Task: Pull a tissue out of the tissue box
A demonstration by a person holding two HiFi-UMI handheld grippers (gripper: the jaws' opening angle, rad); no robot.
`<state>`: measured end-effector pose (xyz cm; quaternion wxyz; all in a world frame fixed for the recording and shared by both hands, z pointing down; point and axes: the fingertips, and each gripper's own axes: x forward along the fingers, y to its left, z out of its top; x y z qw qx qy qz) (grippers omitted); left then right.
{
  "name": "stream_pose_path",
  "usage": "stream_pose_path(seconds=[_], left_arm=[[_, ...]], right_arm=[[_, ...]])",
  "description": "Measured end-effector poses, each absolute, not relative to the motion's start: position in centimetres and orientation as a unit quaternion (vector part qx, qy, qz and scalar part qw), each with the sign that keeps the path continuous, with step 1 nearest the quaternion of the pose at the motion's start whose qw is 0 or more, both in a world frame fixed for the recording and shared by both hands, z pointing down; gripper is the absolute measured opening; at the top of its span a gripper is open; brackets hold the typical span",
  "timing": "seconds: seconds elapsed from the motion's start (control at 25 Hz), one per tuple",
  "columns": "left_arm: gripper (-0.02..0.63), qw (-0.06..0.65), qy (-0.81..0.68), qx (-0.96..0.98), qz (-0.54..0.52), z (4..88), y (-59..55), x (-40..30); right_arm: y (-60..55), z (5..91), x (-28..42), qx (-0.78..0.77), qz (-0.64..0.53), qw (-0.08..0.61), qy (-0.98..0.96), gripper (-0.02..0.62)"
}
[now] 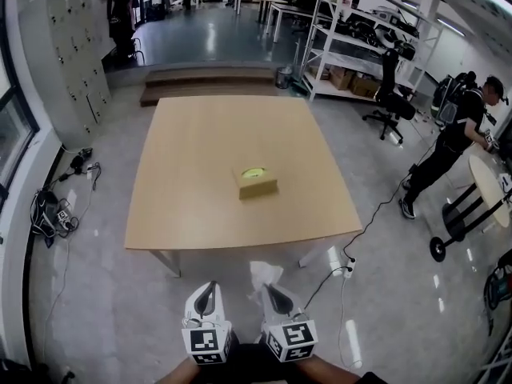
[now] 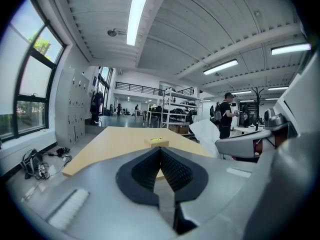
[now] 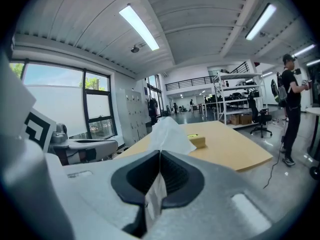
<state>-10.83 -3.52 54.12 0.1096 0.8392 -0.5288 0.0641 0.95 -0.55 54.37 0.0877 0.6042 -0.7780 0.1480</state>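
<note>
Right gripper (image 1: 272, 290) fingers pinch the tissue (image 1: 265, 274) — free of the tissue box (image 1: 256, 182) at twelve o'clock, well apart on the desk (image 1: 192, 182); left gripper (image 1: 210, 288) fingers closed, empty.

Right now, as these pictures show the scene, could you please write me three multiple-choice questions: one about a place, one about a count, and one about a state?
1. Where does the tissue box stand on the table?
A. near the middle
B. at the near edge
C. at a far corner

2. How many tissue boxes are on the table?
A. one
B. two
C. three

3. What is between the jaws of the right gripper?
A. nothing
B. the tissue box
C. a white tissue

Answers:
1. A, because the head view shows bare tabletop on every side of the box.
2. A, because only one box is visible on the table in any view.
3. C, because the right gripper view shows the jaws closed on the tissue, which sticks up above them, away from the box.
</note>
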Motion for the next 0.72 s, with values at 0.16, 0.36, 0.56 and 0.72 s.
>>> stream_pose_path(seconds=[0.16,0.36,0.56,0.72], left_arm=[[0.018,0.106,-0.529,0.839,0.071,54.7,-3.4,-10.6],[0.018,0.099,-0.522,0.844,0.077,54.8,-3.1,-10.5],[0.018,0.104,-0.526,0.841,0.075,55.1,-3.1,-11.0],[0.018,0.106,-0.528,0.839,0.07,54.7,-2.9,-11.2]], right_arm=[[-0.7,54.3,0.9,0.601,0.146,0.089,-0.781,-0.001],[-0.6,54.1,1.2,0.608,0.145,0.095,-0.775,-0.003],[-0.4,53.9,0.4,0.6,0.14,0.1,-0.781,-0.005],[0.0,53.6,0.1,0.597,0.134,0.098,-0.785,-0.006]])
